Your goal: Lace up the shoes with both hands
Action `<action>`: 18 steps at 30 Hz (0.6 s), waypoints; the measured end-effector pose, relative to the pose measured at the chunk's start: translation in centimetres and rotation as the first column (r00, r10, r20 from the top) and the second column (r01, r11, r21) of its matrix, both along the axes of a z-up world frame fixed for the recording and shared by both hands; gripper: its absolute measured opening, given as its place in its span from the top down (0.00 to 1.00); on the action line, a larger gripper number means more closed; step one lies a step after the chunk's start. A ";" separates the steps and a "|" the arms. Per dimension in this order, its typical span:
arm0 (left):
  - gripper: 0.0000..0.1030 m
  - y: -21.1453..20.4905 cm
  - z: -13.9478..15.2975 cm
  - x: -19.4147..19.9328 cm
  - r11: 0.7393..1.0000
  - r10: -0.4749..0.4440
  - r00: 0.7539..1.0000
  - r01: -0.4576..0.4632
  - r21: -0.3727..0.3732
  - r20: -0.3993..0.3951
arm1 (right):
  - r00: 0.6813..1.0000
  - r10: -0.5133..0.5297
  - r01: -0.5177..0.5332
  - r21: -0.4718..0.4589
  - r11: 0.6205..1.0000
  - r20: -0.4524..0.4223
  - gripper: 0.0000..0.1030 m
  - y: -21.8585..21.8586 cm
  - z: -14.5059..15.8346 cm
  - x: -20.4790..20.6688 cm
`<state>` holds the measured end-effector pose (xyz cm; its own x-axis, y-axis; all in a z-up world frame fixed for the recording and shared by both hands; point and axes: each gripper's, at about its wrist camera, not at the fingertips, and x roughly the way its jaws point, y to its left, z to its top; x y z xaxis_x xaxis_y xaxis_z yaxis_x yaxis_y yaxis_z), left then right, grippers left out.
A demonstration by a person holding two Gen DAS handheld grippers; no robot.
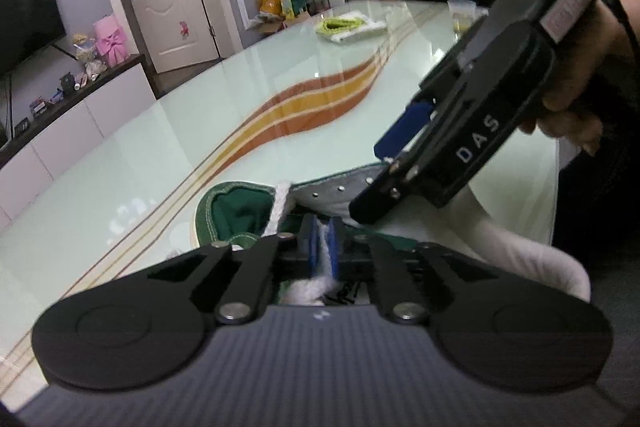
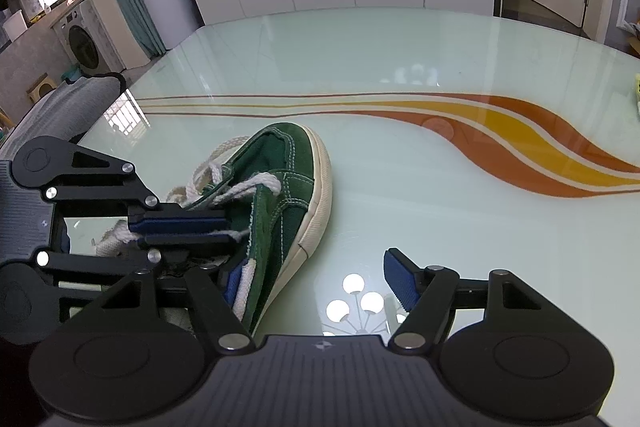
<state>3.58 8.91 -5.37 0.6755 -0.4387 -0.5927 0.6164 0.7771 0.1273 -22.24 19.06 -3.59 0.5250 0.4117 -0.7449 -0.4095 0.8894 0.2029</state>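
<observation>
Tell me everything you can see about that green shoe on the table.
The green shoe is a low sneaker in what looks like suede, with pale stitching, a cream rubber sole and a thick white lace only partly threaded. It lies tilted on the glossy glass table, toe pointing away. The left tool is shut on a stretch of lace beside it; the right tool is open, one finger against the shoe's side.

Bright, fisheye-bent views; lamp glare on the glass table (image 2: 400,75).
</observation>
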 end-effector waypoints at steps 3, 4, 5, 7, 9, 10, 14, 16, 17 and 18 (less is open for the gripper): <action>0.96 2.0 1.1 -0.1 0.990 0.017 1.000 -0.018 -0.141 -0.009 | 1.000 -0.006 0.004 0.097 0.995 0.025 0.33 -1.0 1.1 0.1; 0.96 2.1 1.3 0.0 0.986 0.020 1.000 -0.022 -0.164 -0.011 | 0.996 -0.002 -0.007 0.102 0.995 0.086 0.34 -1.3 2.0 -0.2; 0.96 2.8 1.7 0.1 0.978 0.035 0.999 -0.038 -0.205 -0.017 | 0.989 0.003 -0.018 0.101 0.995 0.148 0.34 -1.6 2.8 -0.5; 0.96 4.1 2.4 0.5 0.955 0.070 0.997 -0.077 -0.285 -0.036 | 0.964 0.022 -0.032 0.033 0.999 0.265 0.33 -1.4 3.7 -1.3; 0.96 5.2 2.7 1.0 0.926 0.104 0.992 -0.123 -0.358 -0.071 | 0.919 0.076 -0.054 -0.068 0.996 0.387 0.34 -0.6 4.2 -2.4; 0.96 5.4 2.8 1.1 0.916 0.112 0.990 -0.135 -0.377 -0.081 | 0.891 0.131 -0.086 -0.122 0.989 0.435 0.35 0.2 4.2 -3.1; 0.96 7.6 3.2 1.6 0.804 0.124 0.978 -0.199 -0.560 -0.169 | 0.805 0.300 -0.182 -0.268 0.946 0.512 0.73 2.6 3.7 -5.0; 0.96 8.4 3.4 1.7 0.755 0.112 0.975 -0.210 -0.621 -0.193 | 0.741 0.375 -0.175 -0.379 0.909 0.557 0.88 3.8 3.3 -6.0; 0.96 8.7 3.4 1.8 0.737 0.103 0.974 -0.212 -0.642 -0.203 | 0.698 0.418 -0.171 -0.431 0.886 0.581 0.88 4.2 3.2 -6.6; 0.96 8.7 3.5 1.8 0.732 0.101 0.973 -0.213 -0.648 -0.205 | 0.666 0.445 -0.169 -0.460 0.872 0.599 0.89 4.4 3.2 -7.1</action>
